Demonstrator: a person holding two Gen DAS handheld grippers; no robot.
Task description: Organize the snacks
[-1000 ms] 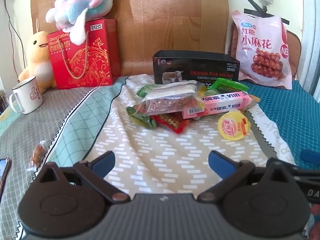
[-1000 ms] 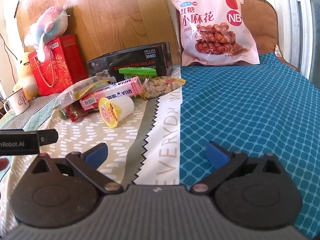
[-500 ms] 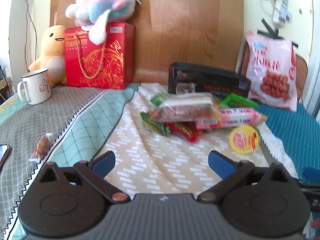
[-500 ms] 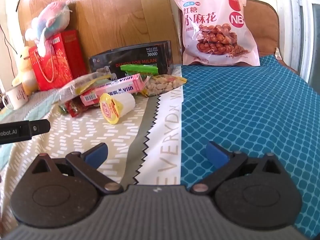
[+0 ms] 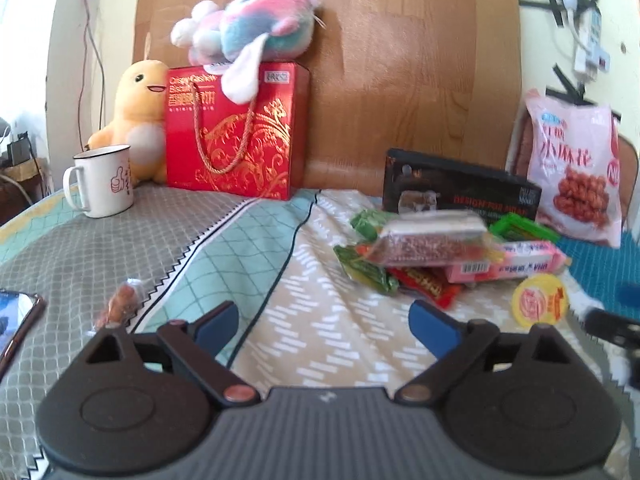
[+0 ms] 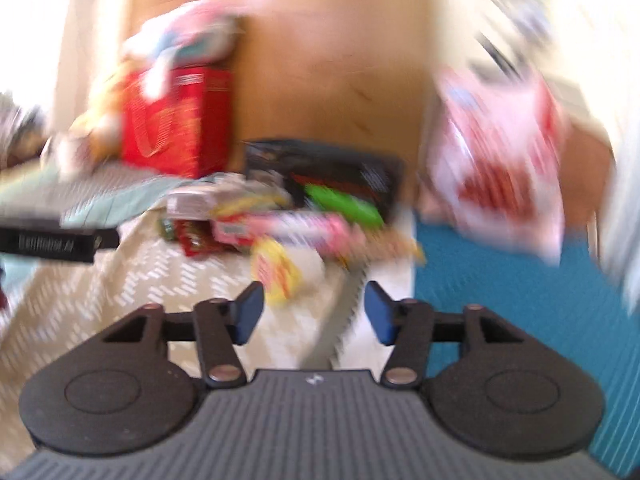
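Observation:
A pile of snacks lies on the patterned cloth: a clear packet of reddish bits (image 5: 432, 242) on top, a pink bar box (image 5: 508, 266), green packets (image 5: 366, 270), a red wrapper (image 5: 428, 286) and a yellow-lidded jelly cup (image 5: 540, 304). A black box (image 5: 460, 196) stands behind the pile. A small loose snack (image 5: 120, 306) lies at the left. My left gripper (image 5: 324, 328) is open and empty, short of the pile. The right wrist view is blurred; my right gripper (image 6: 314, 310) is open with narrowed jaws, just short of the jelly cup (image 6: 276, 274).
A red gift box (image 5: 236, 132) with a plush toy (image 5: 248, 32) on top stands at the back left, beside a yellow plush duck (image 5: 136, 116) and a white mug (image 5: 104, 186). A large pink snack bag (image 5: 572, 176) leans at the back right. A phone (image 5: 16, 320) lies at the far left.
My left gripper has swung left, bringing the mug and red box toward centre. My right gripper has swung left toward the jelly cup and its jaws have narrowed; its view is now motion-blurred.

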